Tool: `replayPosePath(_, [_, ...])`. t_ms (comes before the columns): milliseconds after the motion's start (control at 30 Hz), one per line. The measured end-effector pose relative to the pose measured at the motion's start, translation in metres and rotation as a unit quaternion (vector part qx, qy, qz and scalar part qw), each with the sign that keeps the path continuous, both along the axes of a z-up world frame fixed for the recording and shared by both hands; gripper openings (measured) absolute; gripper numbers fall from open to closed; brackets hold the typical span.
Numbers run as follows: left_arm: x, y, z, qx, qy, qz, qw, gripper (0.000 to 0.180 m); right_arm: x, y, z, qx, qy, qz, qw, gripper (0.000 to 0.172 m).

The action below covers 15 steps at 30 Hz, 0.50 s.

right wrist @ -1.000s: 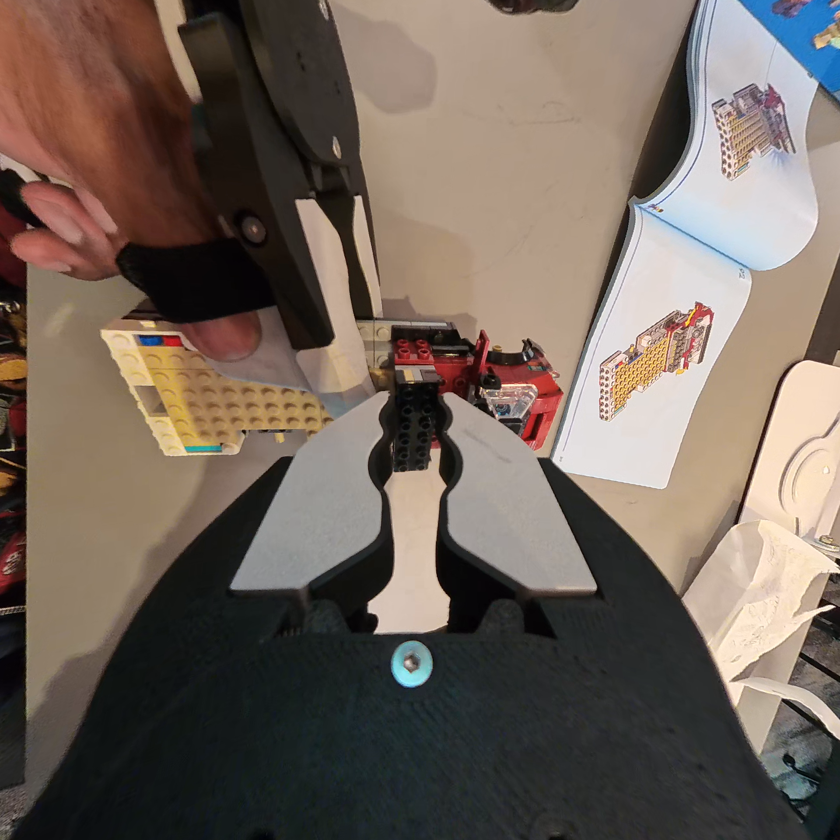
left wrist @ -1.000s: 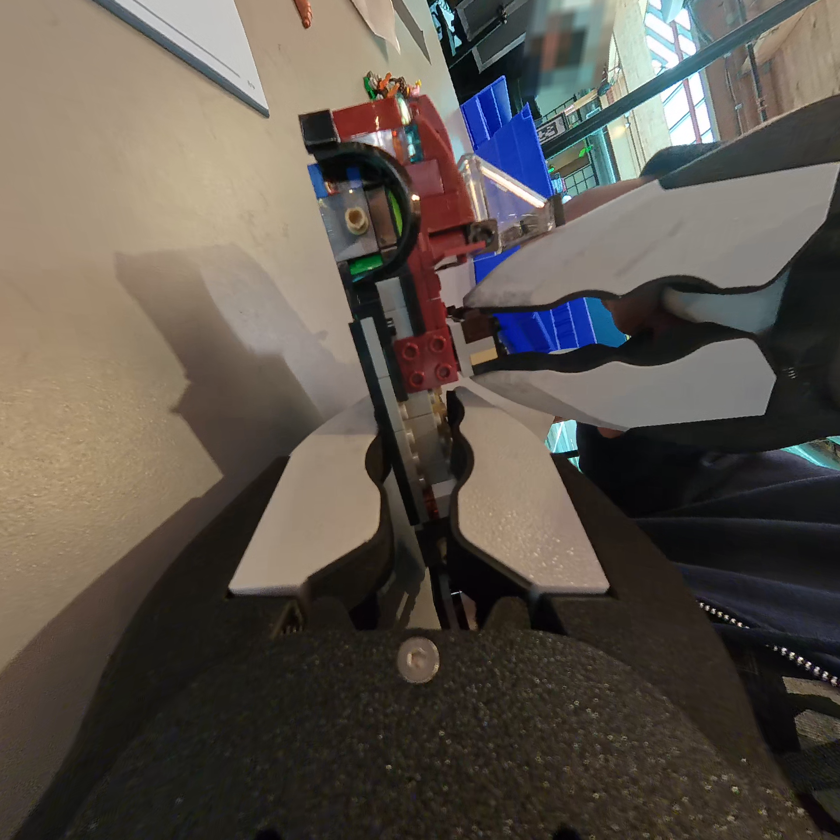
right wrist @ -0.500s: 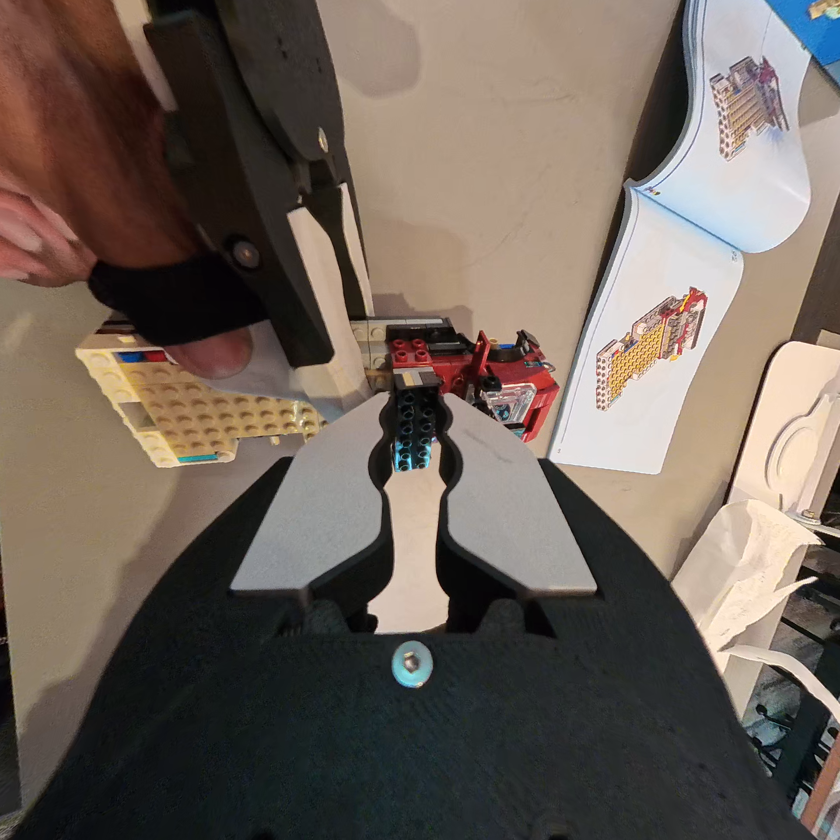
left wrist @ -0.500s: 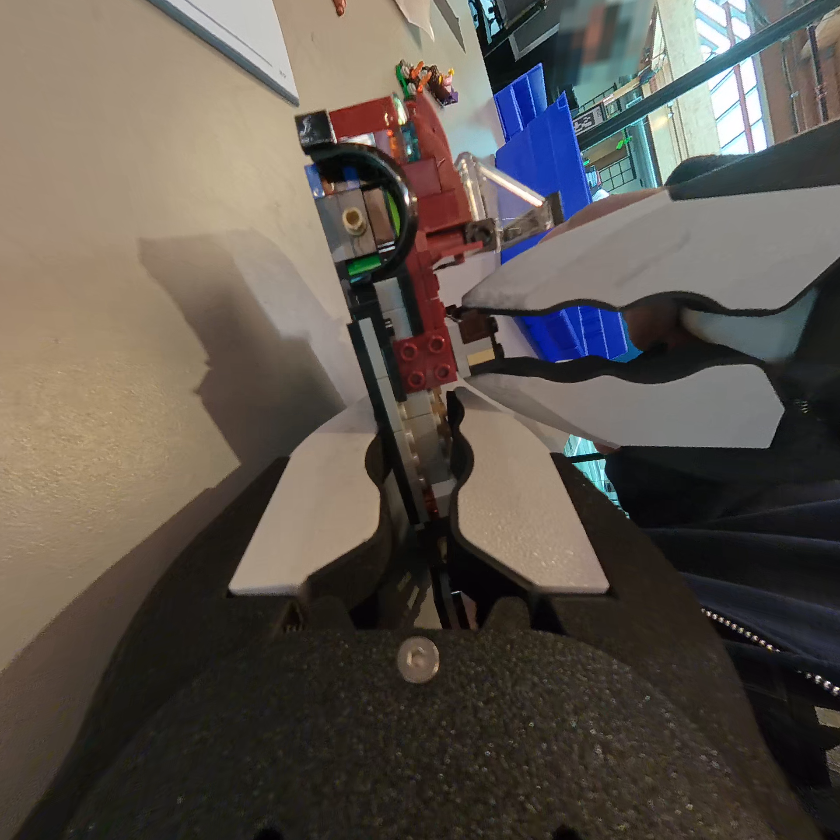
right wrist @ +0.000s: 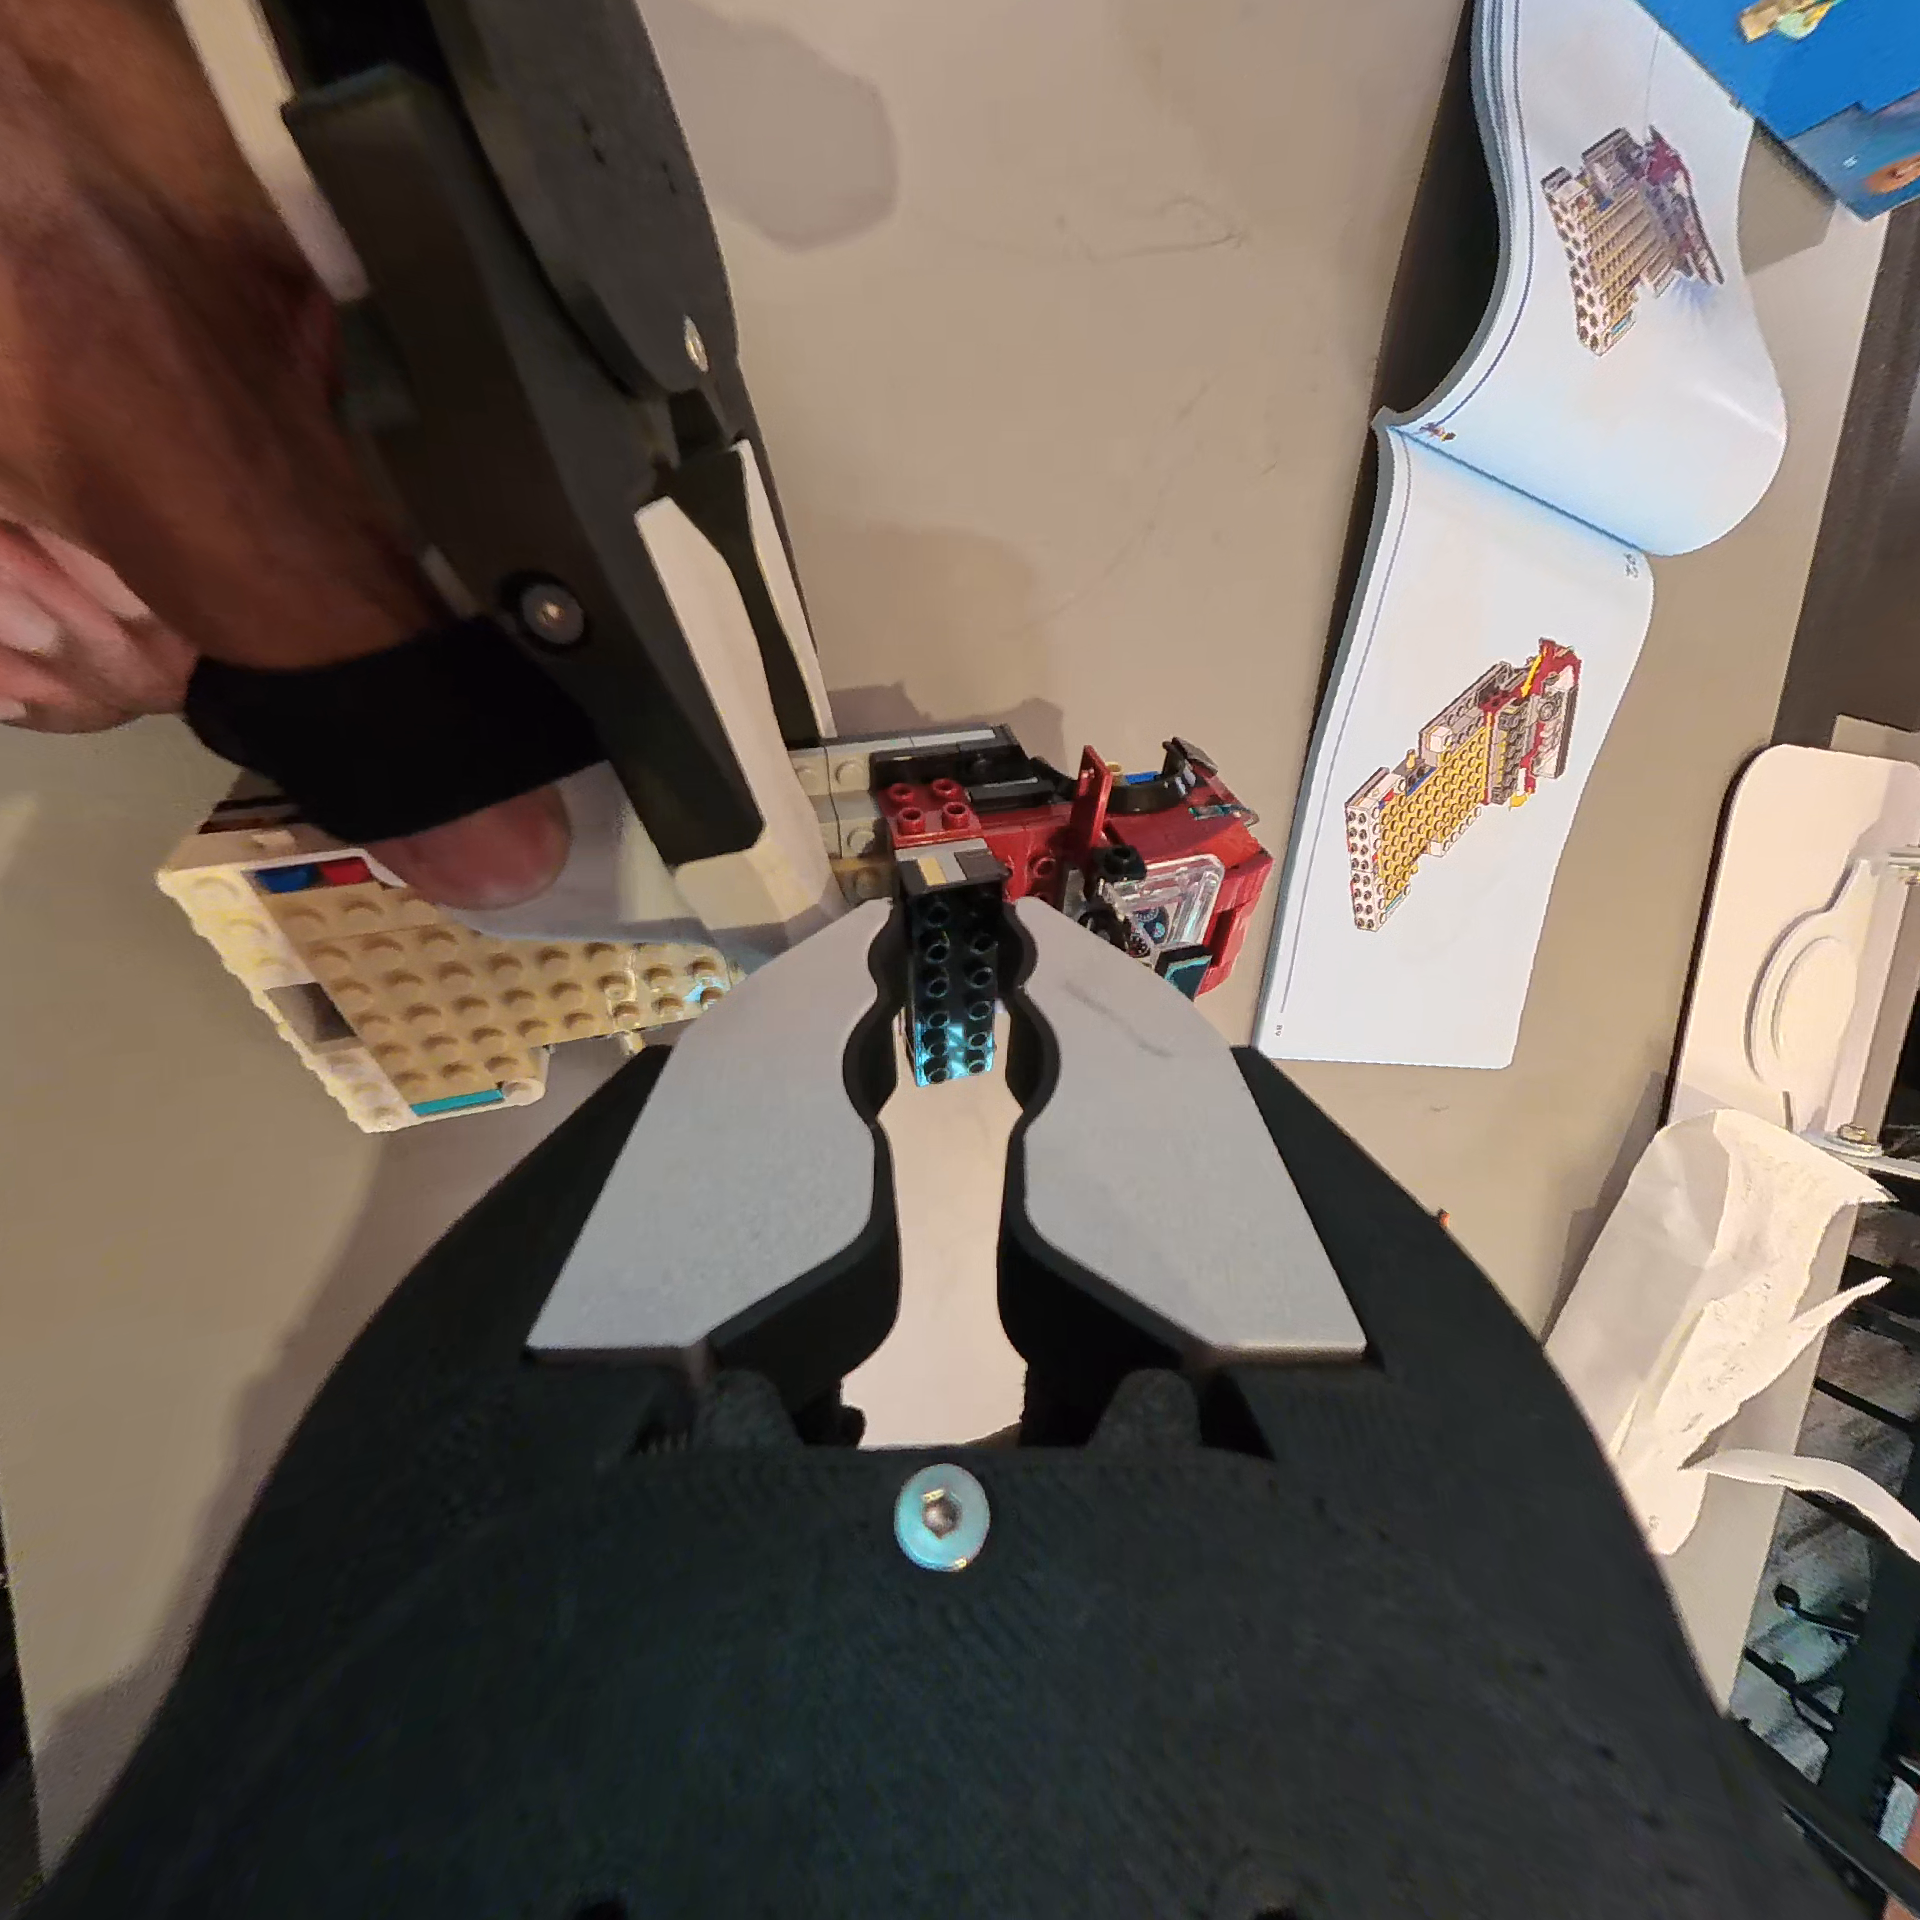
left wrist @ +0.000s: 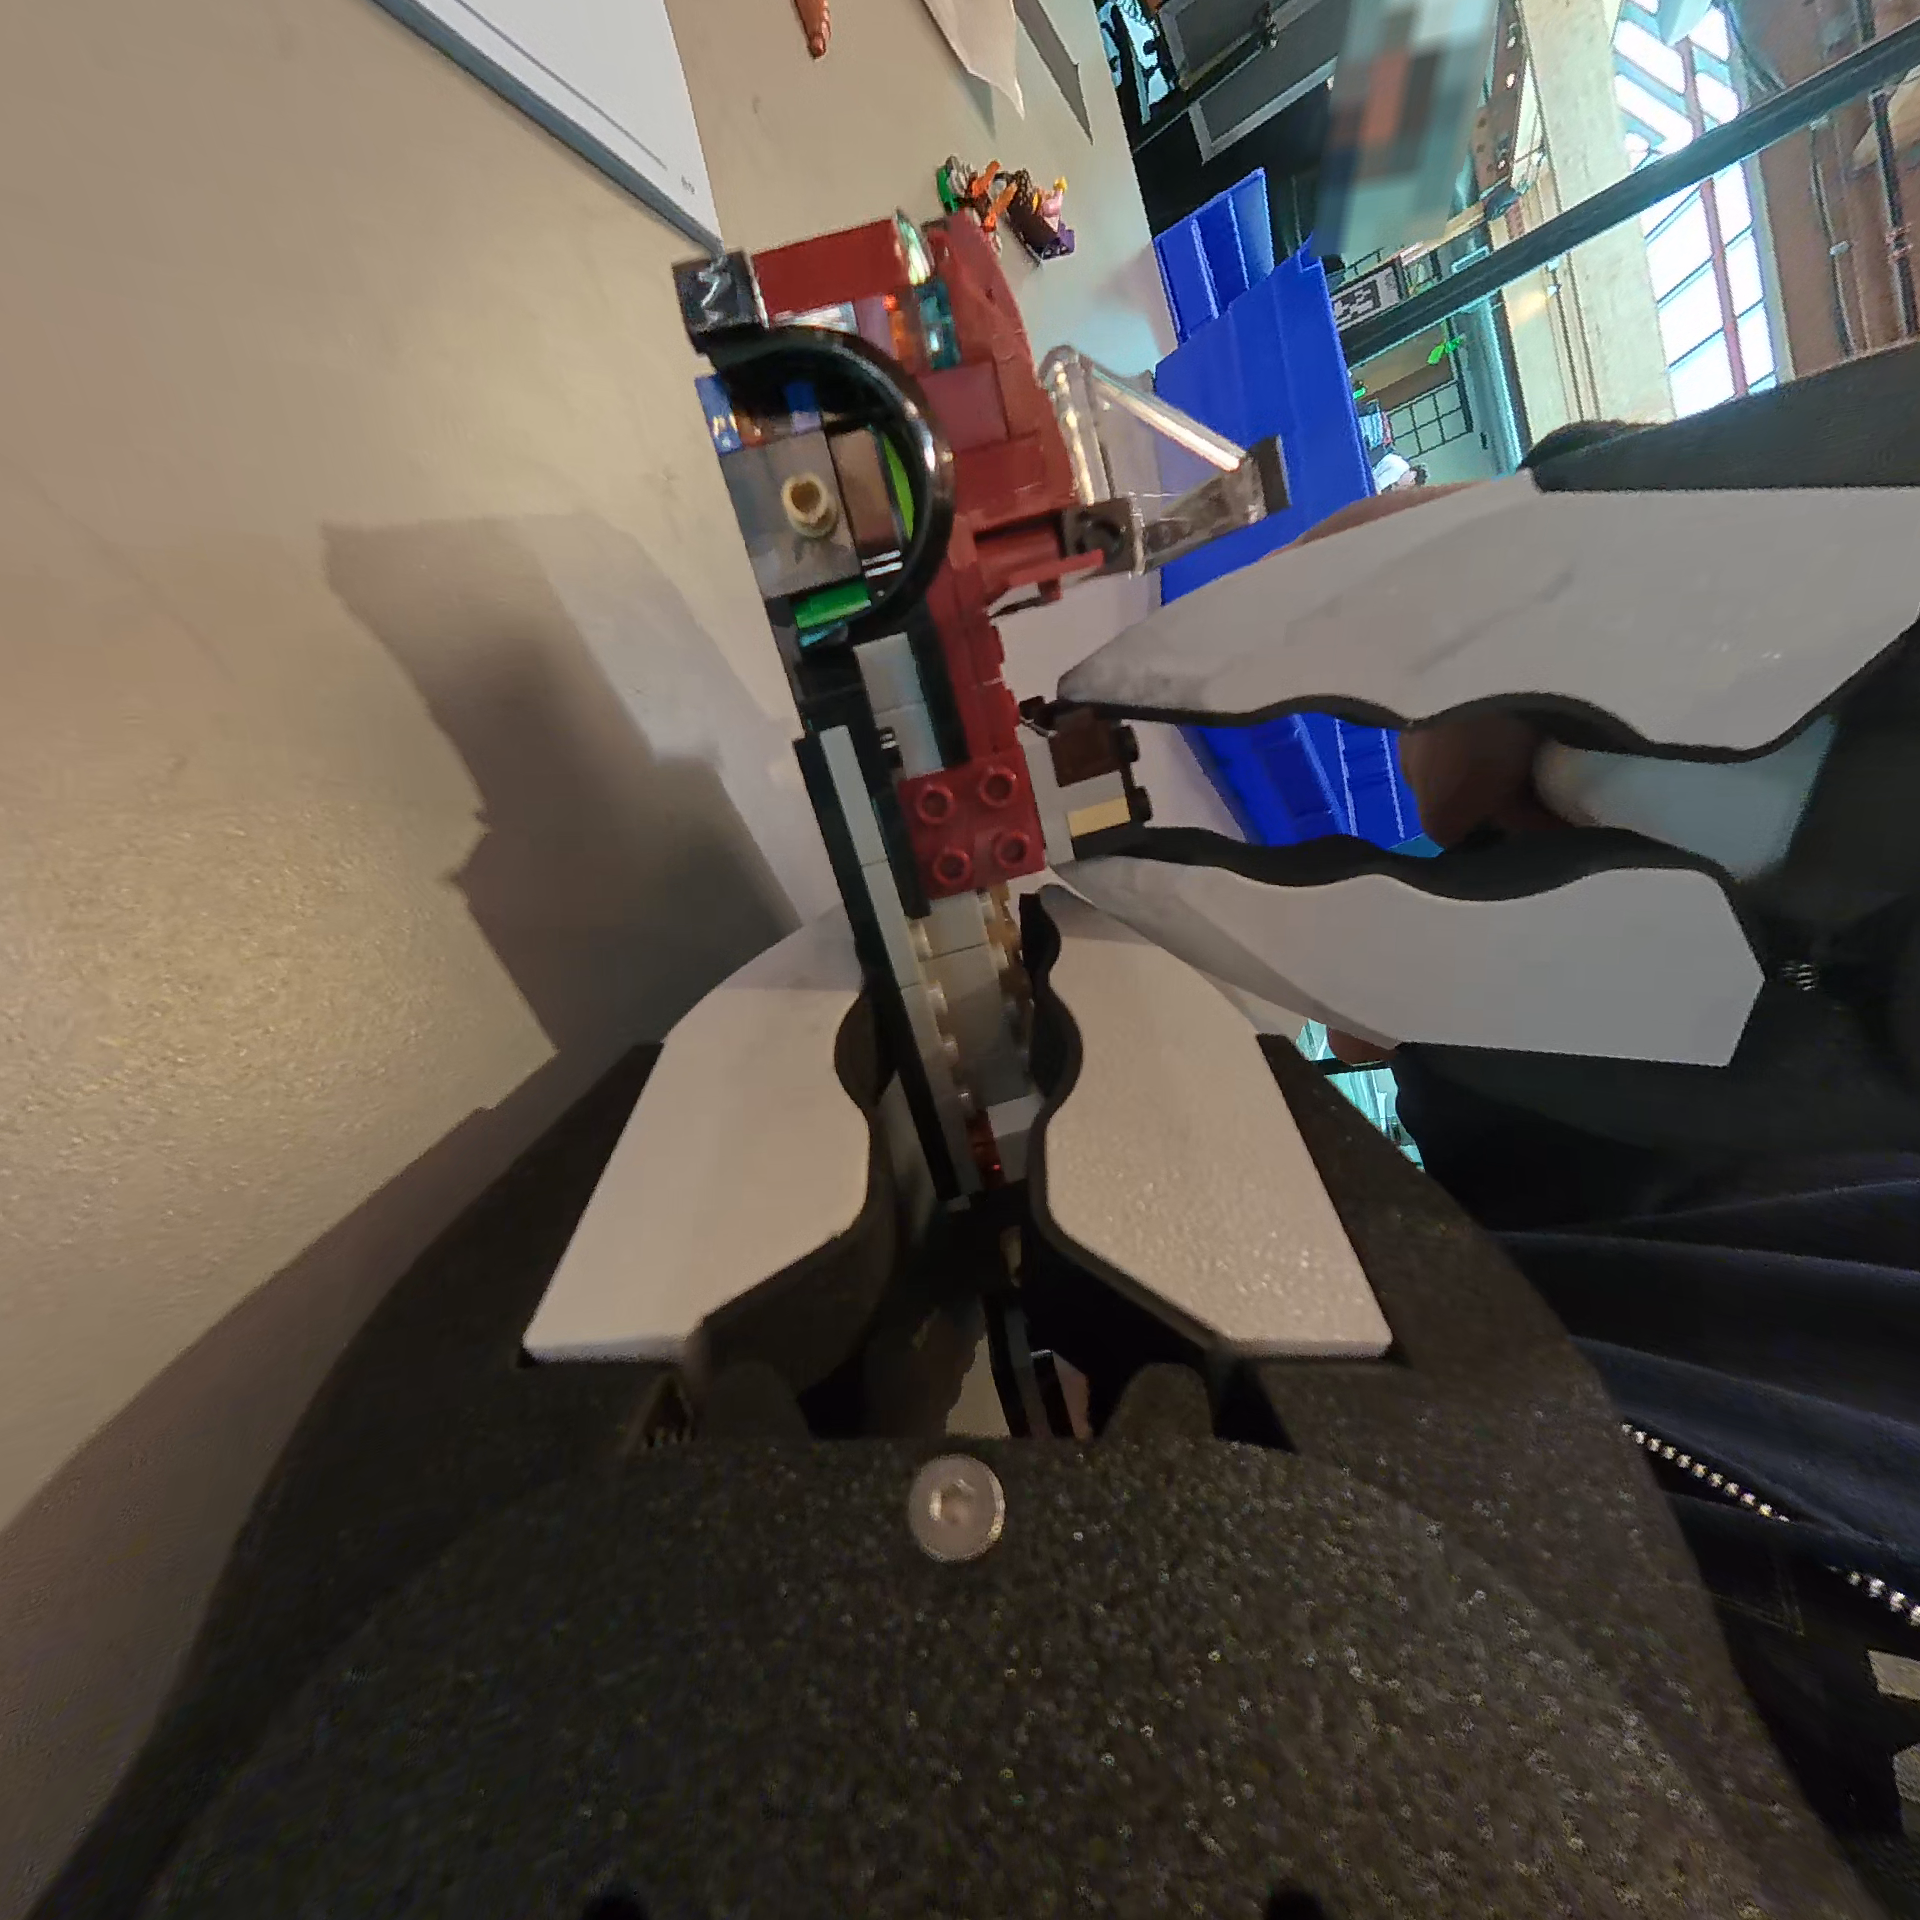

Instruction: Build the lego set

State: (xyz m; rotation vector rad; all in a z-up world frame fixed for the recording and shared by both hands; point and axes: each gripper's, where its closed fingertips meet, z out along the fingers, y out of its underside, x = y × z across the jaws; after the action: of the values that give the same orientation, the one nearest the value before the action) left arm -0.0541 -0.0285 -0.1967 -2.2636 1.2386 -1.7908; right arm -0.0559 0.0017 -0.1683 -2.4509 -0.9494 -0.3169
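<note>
The left gripper (left wrist: 951, 935) was closed on the brick model (left wrist: 935, 644), its two grey fingers (left wrist: 727, 1164) pressed against the opposite faces of the model's grey and tan plated section. The model lay on the beige table (left wrist: 260, 727), with its dark red front part, clear windscreen piece (left wrist: 1132, 447) and black ring (left wrist: 894, 416) extending past the fingertips.

The right gripper (right wrist: 956, 935) was closed on a black studded brick (right wrist: 956, 987), with both pads bearing on the brick's long sides. The forward end of the brick, carrying small grey and tan tiles, met the side of the model just beside a red four-stud plate (right wrist: 940, 805). In the left wrist view this gripper entered from the right, its fingertips (left wrist: 1143, 675) at the same red plate (left wrist: 971, 821).

A hand (right wrist: 156, 416) held the left gripper above the model's tan studded plate (right wrist: 436, 997). An open instruction booklet (right wrist: 1455, 779) lay to the right of the model. Crumpled white paper (right wrist: 1714, 1299) lay near the table edge. Blue bins (left wrist: 1268, 416) stood beyond the model.
</note>
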Motion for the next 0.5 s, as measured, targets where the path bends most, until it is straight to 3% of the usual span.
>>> replayPosePath(133, [-0.0006,-0.0008,0.0006,-0.004,-0.003,-0.003,1.000,0.023,-0.0008,-0.0006,0.0005,0.000,0.003,0.005,1.000,0.016])
replayPosePath(367, [0.0005,0.0014,0.0067,-0.102,-0.017,0.002,0.995,0.023,0.0025,0.0017,0.0036,0.001,0.019,0.014,1.000,0.017])
replayPosePath(500, [0.0000,0.0058,0.0069,-0.106,-0.017,0.010,0.994,0.023,0.0050,0.0006,0.0022,-0.003,0.023,0.012,1.000,0.021])
